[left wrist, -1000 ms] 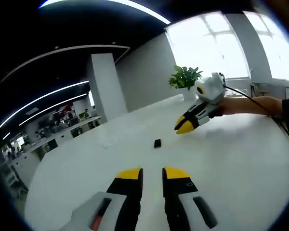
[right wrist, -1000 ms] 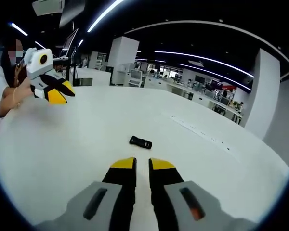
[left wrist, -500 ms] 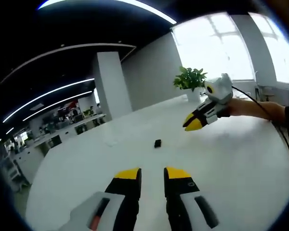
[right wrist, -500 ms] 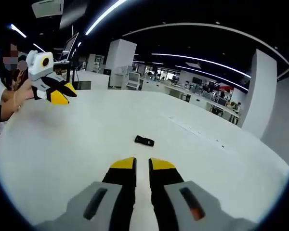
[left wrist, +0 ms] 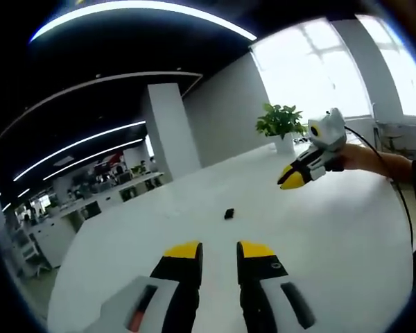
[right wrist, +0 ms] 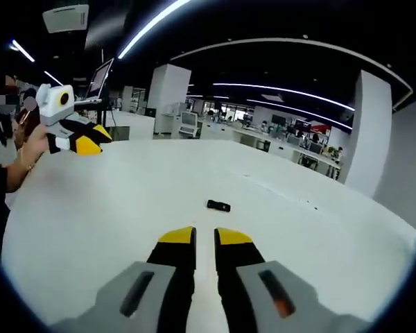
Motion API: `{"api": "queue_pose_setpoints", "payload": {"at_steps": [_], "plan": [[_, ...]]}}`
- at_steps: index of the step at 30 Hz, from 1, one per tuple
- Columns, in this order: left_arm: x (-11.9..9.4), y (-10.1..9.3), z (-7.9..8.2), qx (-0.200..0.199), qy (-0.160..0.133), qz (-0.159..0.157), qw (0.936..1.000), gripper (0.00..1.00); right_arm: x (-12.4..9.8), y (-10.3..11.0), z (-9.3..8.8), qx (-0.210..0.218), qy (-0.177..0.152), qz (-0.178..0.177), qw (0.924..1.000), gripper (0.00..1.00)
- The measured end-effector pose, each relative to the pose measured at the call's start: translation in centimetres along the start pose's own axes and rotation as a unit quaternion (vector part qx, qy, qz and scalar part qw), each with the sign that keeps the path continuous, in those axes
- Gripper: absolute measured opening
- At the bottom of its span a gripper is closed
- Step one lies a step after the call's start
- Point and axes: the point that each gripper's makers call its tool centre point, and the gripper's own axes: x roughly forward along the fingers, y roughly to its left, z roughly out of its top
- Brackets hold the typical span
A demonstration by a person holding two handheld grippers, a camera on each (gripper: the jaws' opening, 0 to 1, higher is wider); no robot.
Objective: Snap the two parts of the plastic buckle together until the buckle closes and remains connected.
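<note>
The buckle (right wrist: 218, 205) lies alone on the white tabletop (right wrist: 125, 208), at 12 o'clock ahead of the empty right gripper (right wrist: 204, 237); it looks joined, though too small to confirm. The left gripper (left wrist: 219, 249) is likewise narrowly parted, well apart.

Both claws have pulled back from the buckle (right wrist: 218, 205); the right claw (left wrist: 292, 179) now hangs farther toward 2 o'clock.

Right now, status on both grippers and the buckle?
Left gripper and right gripper open, empty, above the table. Buckle lies untouched ahead. Nothing in the way.
</note>
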Motion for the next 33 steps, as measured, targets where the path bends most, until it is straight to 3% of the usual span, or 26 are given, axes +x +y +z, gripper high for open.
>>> {"api": "queue_pose_setpoints", "payload": {"at_steps": [10,15,21,26,33], "plan": [[-2.5,-0.3,0.6,-0.007,-0.018,0.025,0.9995,0.21,-1.8,1.7,0.5,0.016,-0.023,0.000,0.9996,0.11],[-3.6,-1.0,0.7,-0.009,-0.024,0.030,0.9992,0.22,-3.0,1.4,0.6,0.004,-0.025,-0.023,0.9994,0.12],[-5.5,-2.1,1.2,0.005,-0.027,0.040,0.9988,0.23,-5.4,1.4,0.3,0.037,-0.039,-0.050,0.9973,0.12],[-7.1,-2.9,1.6,0.012,-0.038,0.053,0.9978,0.25,-7.4,1.6,-0.2,0.031,-0.037,-0.080,0.9956,0.15],[-9.3,-3.2,1.4,0.016,-0.041,0.078,0.9960,0.26,-9.9,2.4,-0.1,0.041,-0.049,-0.097,0.9932,0.16]]}}
